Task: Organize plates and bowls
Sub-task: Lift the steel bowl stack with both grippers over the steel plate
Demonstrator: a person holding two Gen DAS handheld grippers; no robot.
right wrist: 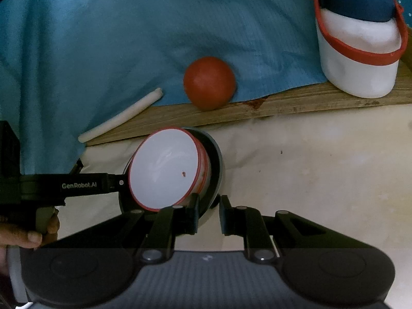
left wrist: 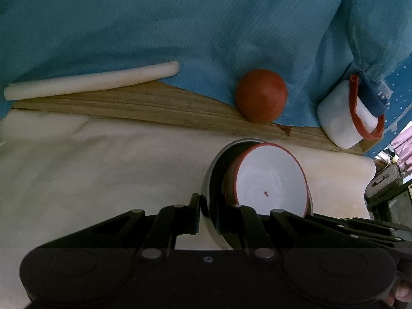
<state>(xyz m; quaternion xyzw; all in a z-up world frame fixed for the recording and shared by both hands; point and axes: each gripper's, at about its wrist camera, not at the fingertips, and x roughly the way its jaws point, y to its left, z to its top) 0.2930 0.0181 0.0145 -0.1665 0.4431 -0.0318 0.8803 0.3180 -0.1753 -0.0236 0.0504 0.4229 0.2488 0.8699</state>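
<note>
Holding nested bowls at lower centre of both frames: left gripper pinches grey bowl rim; right gripper straddles same rim, contact unclear. White red-rimmed bowls inside look stiff, smooth, probably slippery and chippable; rim is best hold.

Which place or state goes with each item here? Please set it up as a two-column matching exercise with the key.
Things:
1. red ball
2. white bowl
3. white container
4. white stick

States:
A. nested tilted inside a grey bowl
B. lying flat along the wooden board's edge
C. has a red handle and blue lid
D. resting against the blue cloth

Pairs: 1-D, 2-A, 3-C, 4-B
</note>
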